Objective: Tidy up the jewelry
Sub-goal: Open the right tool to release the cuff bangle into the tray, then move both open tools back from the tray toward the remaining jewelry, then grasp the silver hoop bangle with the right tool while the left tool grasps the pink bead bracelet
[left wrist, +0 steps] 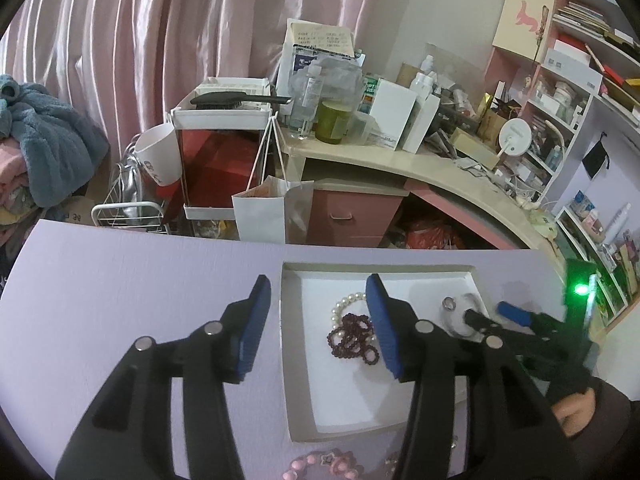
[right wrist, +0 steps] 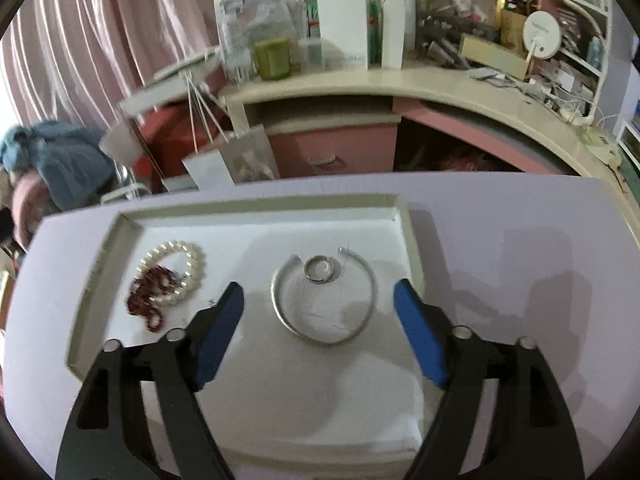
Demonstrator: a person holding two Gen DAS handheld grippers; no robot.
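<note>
Pink bead bracelet (left wrist: pixel 320 467): lying on the lilac table (left wrist: pixel 140 280) at the near edge, outside the tray.
Left gripper (left wrist: pixel 318 320): hanging over the tray's left rim, jaws standing wide apart, gripping nothing.
Right gripper (right wrist: pixel 319 334): hovering low over the tray, jaws spread apart and empty, flanking the bangle without touching it.
Tray (right wrist: pixel 256 206): shallow, white-floored, sitting on the lilac table.
Silver bangle (right wrist: pixel 324 300): lying flat, right of centre in the tray.
Ring (right wrist: pixel 319 269): resting in the bangle's far opening.
Pearl bracelet (right wrist: pixel 176 272): lying at the tray's left, overlapping the dark red bead string (right wrist: pixel 150 300).
Desk (right wrist: pixel 360 84): standing far behind, cluttered.
</note>
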